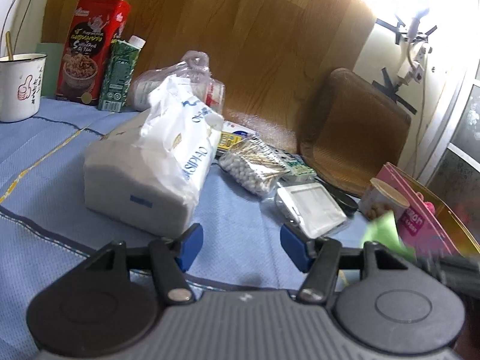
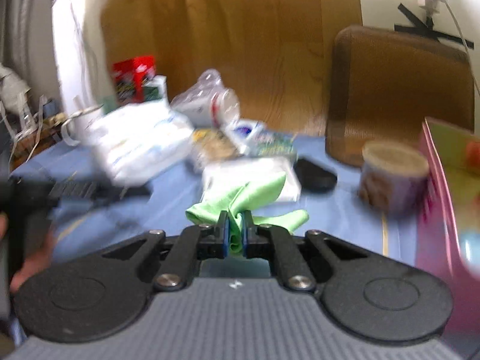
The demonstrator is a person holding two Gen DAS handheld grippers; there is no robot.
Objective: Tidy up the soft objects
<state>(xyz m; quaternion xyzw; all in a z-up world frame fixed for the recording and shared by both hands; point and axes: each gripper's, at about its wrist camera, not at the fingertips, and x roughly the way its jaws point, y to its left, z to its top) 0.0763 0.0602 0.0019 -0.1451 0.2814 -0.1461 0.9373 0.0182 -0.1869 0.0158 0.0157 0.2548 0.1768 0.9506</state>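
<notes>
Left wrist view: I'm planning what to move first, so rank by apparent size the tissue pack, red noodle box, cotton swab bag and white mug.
1. tissue pack, largest, though it is also the nearest.
2. red noodle box.
3. cotton swab bag and white mug look about alike; the mug is cut by the frame edge, so no ranking.

Cluttered blue tablecloth (image 1: 237,225): white enamel mug (image 1: 19,90), red noodle box (image 1: 90,48), green carton (image 1: 120,75), bagged cotton swabs (image 1: 255,168), brown tray (image 1: 354,132) leaning against the wall.

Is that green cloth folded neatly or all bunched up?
Bunched up. The green cloth is pinched in the shut right gripper, crumpled, with loose ends sticking out to both sides.
</notes>
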